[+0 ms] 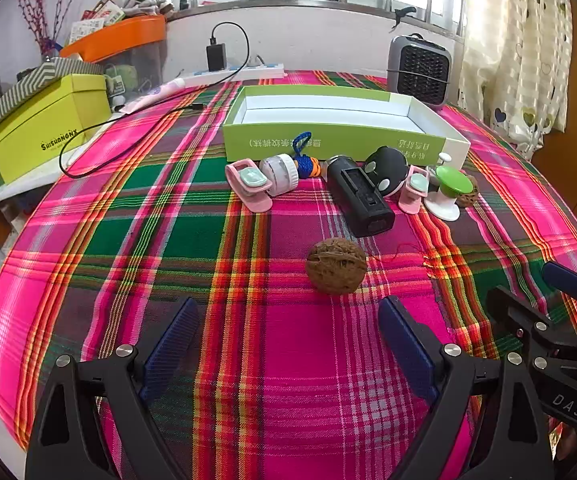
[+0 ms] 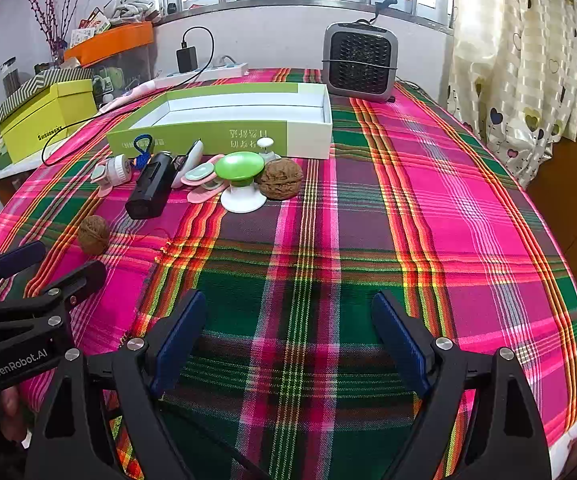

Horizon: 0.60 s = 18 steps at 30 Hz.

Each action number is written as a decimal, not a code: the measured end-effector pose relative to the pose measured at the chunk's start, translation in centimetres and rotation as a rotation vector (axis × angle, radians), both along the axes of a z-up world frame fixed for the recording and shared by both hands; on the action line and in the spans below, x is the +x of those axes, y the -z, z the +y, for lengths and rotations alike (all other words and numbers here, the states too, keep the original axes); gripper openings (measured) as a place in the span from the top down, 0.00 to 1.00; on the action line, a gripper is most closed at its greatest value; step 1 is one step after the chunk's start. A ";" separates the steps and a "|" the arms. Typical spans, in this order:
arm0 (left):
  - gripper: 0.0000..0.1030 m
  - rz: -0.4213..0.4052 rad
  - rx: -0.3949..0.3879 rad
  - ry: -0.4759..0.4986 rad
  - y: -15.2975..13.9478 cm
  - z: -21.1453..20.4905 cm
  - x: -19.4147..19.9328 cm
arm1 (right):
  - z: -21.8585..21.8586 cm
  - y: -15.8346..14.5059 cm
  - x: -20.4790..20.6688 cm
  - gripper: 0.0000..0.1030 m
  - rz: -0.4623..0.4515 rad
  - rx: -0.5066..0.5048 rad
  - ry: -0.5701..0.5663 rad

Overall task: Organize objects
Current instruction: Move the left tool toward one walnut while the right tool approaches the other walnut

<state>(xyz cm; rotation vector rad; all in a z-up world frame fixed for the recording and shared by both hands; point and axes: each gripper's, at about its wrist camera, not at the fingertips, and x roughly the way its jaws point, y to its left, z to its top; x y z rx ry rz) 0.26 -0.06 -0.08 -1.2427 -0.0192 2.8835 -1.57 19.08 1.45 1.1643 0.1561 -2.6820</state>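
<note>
A brown walnut (image 1: 335, 266) lies on the plaid cloth just ahead of my open, empty left gripper (image 1: 288, 344); it also shows in the right wrist view (image 2: 93, 234). Behind it a row of small things lies before an open green-and-white box (image 1: 340, 142): two pink clips (image 1: 248, 184), a white round fan (image 1: 279, 172), a blue-orange keyring (image 1: 306, 162), a black device (image 1: 358, 198), a black rounded object (image 1: 386, 170), a green-topped white stand (image 2: 239, 178) and a second walnut (image 2: 279, 179). My right gripper (image 2: 288, 340) is open and empty over bare cloth.
A grey heater (image 2: 360, 62) stands at the back right. A black cable (image 1: 128, 136) and a power strip (image 1: 244, 70) lie at the back left. A yellow box (image 1: 48, 120) and an orange tray (image 1: 116, 38) sit on a side shelf. A curtain (image 2: 508, 60) hangs right.
</note>
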 end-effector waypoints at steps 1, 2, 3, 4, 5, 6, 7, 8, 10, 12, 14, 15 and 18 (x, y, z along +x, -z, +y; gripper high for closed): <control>0.11 -0.001 0.001 -0.001 0.0 0.0 0.1 | 0.0 0.0 0.0 0.17 0.000 0.000 0.000; 0.11 0.000 0.000 0.000 0.0 0.0 0.1 | 0.0 0.0 0.0 0.17 0.000 0.000 0.000; 0.11 0.000 0.001 -0.001 0.0 0.0 0.1 | 0.0 0.0 0.0 0.17 0.000 0.000 0.000; 0.11 -0.001 0.000 -0.001 -0.1 0.0 0.0 | 0.0 0.0 0.0 0.17 0.000 0.000 0.000; 0.11 -0.001 0.000 -0.001 -0.1 0.0 0.0 | 0.0 0.0 0.0 0.17 0.000 0.000 0.000; 0.11 -0.002 0.001 -0.001 -0.1 0.0 0.0 | 0.0 0.0 -0.1 0.17 0.000 -0.001 0.000; 0.11 -0.002 0.001 -0.002 -0.1 0.0 0.0 | 0.0 0.0 -0.1 0.17 0.000 -0.001 0.000; 0.11 -0.005 0.000 -0.003 -0.1 0.0 0.0 | 0.0 0.0 -0.1 0.17 0.000 -0.001 0.000; 0.11 -0.009 0.002 -0.001 -0.1 0.0 -0.1 | 0.1 0.0 -0.1 0.17 0.001 -0.001 0.000; 0.11 -0.014 0.000 -0.027 -0.2 -0.1 -0.2 | 0.0 0.1 0.1 0.17 0.000 -0.001 -0.002; 0.11 -0.017 -0.001 -0.026 -0.2 0.0 -0.4 | 0.0 0.0 0.0 0.17 -0.002 -0.001 -0.006; 0.11 -0.019 0.000 -0.025 -0.3 -0.1 -0.4 | -0.1 0.0 0.0 0.17 -0.003 -0.001 -0.008; 0.11 -0.019 -0.002 -0.024 -0.2 0.0 -0.6 | -0.1 0.0 0.0 0.17 -0.006 -0.001 -0.010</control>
